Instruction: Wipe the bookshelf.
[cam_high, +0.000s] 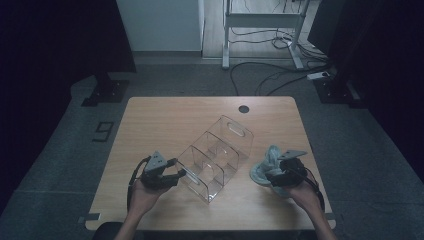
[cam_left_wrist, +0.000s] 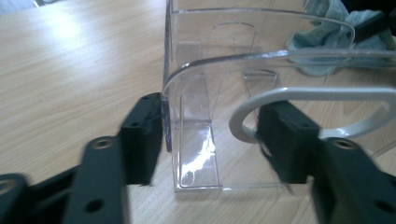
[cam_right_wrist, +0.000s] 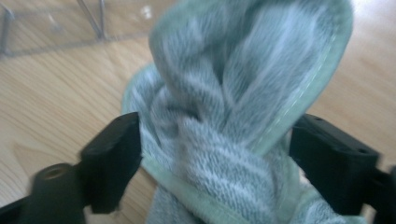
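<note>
A clear plastic organizer with several compartments lies on its side in the middle of the wooden table. My left gripper is at its near left end. In the left gripper view the jaws straddle a corner of the organizer: the left pad touches the outer wall, the right jaw stands apart behind the handle cutout. A grey-green cloth lies bunched at the right. My right gripper stands open around the cloth, which bulges between the wide jaws.
A round cable hole sits near the table's far edge. On the floor beyond are cables, a white desk frame and dark stands at both sides. Bare tabletop lies left of and behind the organizer.
</note>
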